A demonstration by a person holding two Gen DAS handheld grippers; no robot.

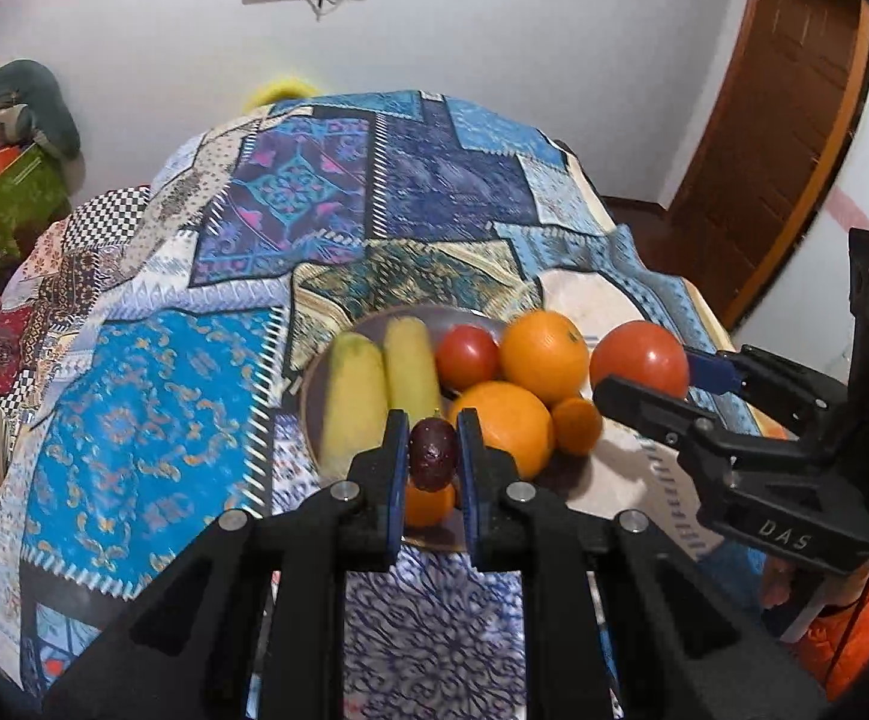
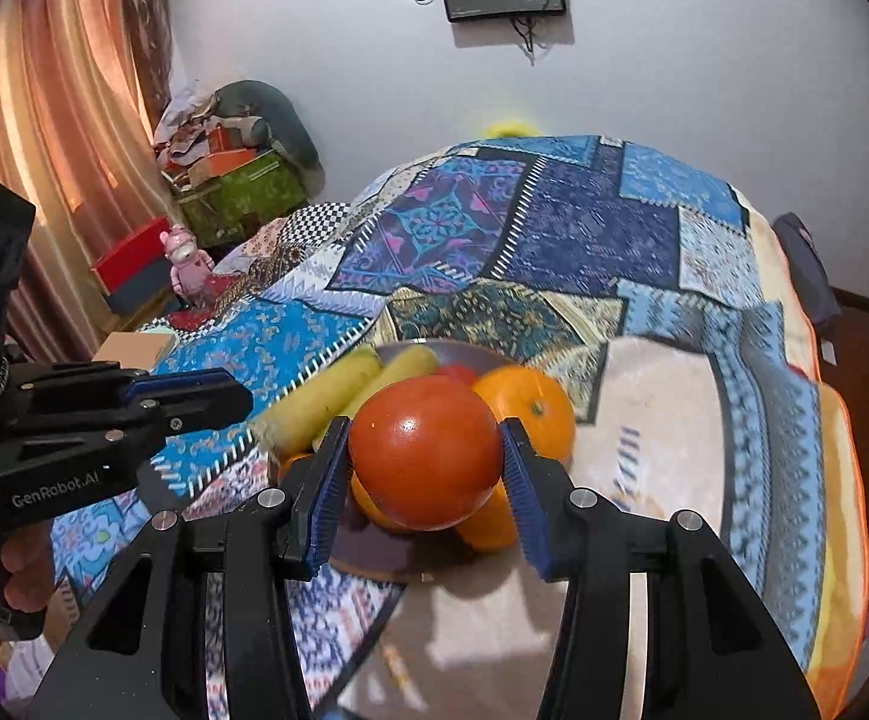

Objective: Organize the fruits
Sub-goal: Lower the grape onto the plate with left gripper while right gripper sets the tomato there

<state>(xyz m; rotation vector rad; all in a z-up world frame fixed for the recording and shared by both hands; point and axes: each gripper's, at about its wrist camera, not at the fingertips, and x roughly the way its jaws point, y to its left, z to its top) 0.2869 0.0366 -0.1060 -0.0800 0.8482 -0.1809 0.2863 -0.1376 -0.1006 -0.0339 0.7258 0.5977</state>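
A round plate (image 1: 312,402) on the patchwork bedspread holds two yellow-green bananas (image 1: 355,384), a small tomato (image 1: 465,356), two oranges (image 1: 543,355) and small orange fruits (image 1: 576,425). My left gripper (image 1: 432,450) is shut on a small dark purple fruit (image 1: 432,450) just above the plate's near edge. My right gripper (image 2: 425,456) is shut on a large red tomato (image 2: 425,450) and holds it above the plate (image 2: 386,552); it also shows in the left wrist view (image 1: 641,369) at the plate's right side. The left gripper shows at the left of the right wrist view (image 2: 218,396).
The patchwork bedspread (image 1: 326,204) covers the bed all round the plate. A cream blanket patch (image 2: 644,420) lies right of the plate. Boxes and clutter (image 2: 236,180) and a pink toy (image 2: 185,264) stand at the far left. A wooden door (image 1: 782,120) is at the right.
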